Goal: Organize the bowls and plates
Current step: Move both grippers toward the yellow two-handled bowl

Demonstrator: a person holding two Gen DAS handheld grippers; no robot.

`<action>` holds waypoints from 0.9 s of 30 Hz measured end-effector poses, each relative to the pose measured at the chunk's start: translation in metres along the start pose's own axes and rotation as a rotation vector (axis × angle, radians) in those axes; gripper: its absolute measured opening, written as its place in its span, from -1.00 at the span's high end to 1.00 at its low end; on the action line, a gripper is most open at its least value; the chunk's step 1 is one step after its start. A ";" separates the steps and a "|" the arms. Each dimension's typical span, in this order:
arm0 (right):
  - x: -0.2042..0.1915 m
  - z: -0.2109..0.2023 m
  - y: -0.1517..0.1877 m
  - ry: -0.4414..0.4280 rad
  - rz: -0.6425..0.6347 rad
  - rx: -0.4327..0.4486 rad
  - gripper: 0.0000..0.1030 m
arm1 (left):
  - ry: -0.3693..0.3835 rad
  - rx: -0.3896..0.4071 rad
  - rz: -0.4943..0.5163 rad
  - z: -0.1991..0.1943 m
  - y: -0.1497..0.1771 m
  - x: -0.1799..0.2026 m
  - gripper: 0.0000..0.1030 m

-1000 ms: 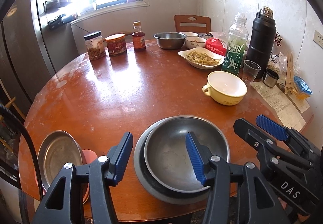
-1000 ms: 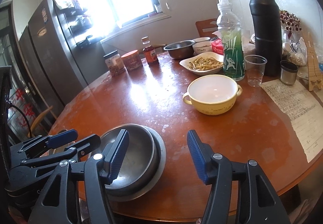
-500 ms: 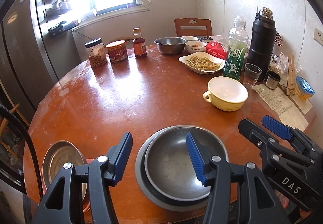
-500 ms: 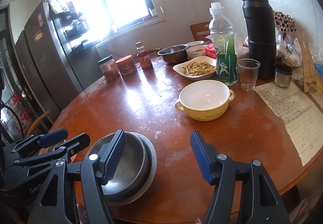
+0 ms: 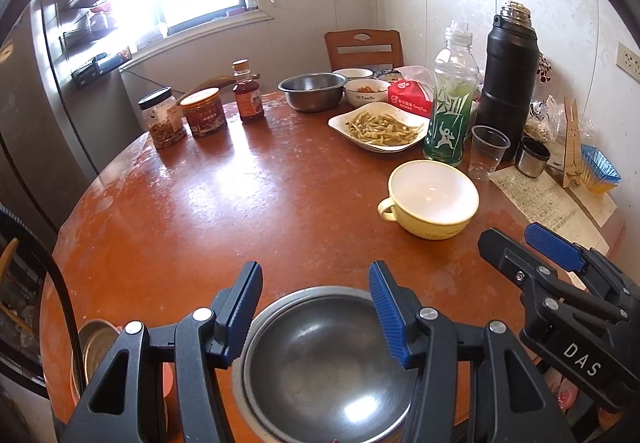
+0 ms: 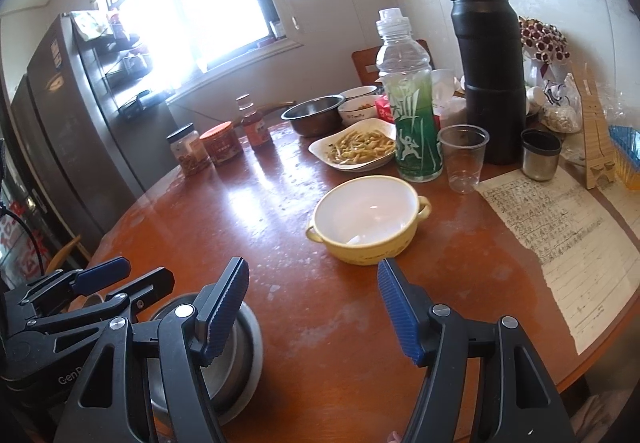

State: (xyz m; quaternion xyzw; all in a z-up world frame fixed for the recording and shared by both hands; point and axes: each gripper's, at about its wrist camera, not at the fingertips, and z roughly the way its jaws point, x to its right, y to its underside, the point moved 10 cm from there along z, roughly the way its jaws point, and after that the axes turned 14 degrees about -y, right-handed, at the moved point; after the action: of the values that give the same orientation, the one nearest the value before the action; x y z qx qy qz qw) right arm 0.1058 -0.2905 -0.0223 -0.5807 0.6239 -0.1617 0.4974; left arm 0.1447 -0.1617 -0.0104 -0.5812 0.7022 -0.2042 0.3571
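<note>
Nearest, at six o'clock on the desk [image 5: 256,211], a steel bowl [image 5: 324,359] already sits nested in a steel plate [image 6: 250,375]; that much looks done. The left tongs [image 5: 316,313] hover over it, jaws apart and empty. The right tongs [image 6: 314,313], whose jaws have just been opening, are wider and empty over bare wood. The yellow bowl [image 6: 366,221] at two o'clock is probably next, and the far steel basin [image 5: 312,91] is also unsorted. Only the left view shows another steel dish [image 5: 94,347] at eight o'clock.
</note>
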 end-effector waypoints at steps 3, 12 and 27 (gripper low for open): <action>0.009 0.001 -0.005 0.012 0.011 0.001 -0.34 | 0.014 -0.008 0.011 0.006 -0.006 0.009 -0.07; 0.033 0.005 -0.014 0.049 0.038 -0.008 -0.34 | 0.069 -0.033 0.044 0.019 -0.019 0.036 -0.07; 0.067 0.022 -0.020 0.096 0.125 -0.041 -0.34 | 0.110 -0.065 0.132 0.050 -0.055 0.068 -0.07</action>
State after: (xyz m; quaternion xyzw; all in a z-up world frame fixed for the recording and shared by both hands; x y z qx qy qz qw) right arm 0.1461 -0.3467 -0.0452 -0.5421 0.6853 -0.1453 0.4641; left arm 0.2144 -0.2343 -0.0229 -0.5328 0.7637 -0.1888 0.3117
